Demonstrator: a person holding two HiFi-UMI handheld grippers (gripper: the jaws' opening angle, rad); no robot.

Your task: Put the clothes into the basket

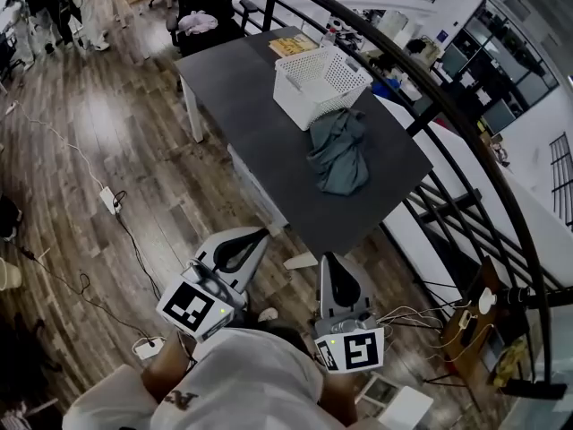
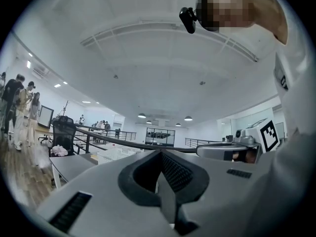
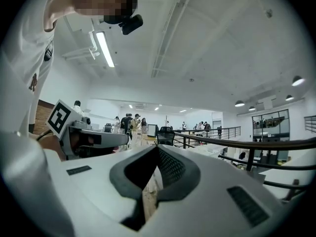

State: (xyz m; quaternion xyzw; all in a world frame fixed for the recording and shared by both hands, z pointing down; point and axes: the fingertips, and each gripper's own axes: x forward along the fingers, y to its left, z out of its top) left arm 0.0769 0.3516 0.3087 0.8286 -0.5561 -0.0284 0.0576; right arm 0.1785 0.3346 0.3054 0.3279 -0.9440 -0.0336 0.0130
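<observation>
- On the dark table [image 1: 255,124], a grey-green garment [image 1: 340,150] is lying crumpled. Its upper edge is touching the near wall of the white basket [image 1: 300,106], and none of it is sitting inside.
- Down by the person's body, well apart from the table, the left claw [image 1: 260,236] and the right claw [image 1: 329,260] are pointing toward the table. Each one is clenched on nothing, its pads meeting in its own gripper view.
- The step in hand is looking like the reach for the garment, so a claw is needing to open before arriving at the cloth.
- Aiming for the bunched, raised fold in the middle is likely giving a surer pinch than the flat edges.
- Limp cloth is going to trail, so lifting it clear of the rim before carrying it over the basket is mattering.
- One claw is probably sufficing, with the other steadying the light basket against sliding.
- The basket is appearing empty, its lattice floor showing through the open top.
- Behind it, a flat yellowish box [image 1: 294,45] is resting on the table, and its contents are not showing.
</observation>
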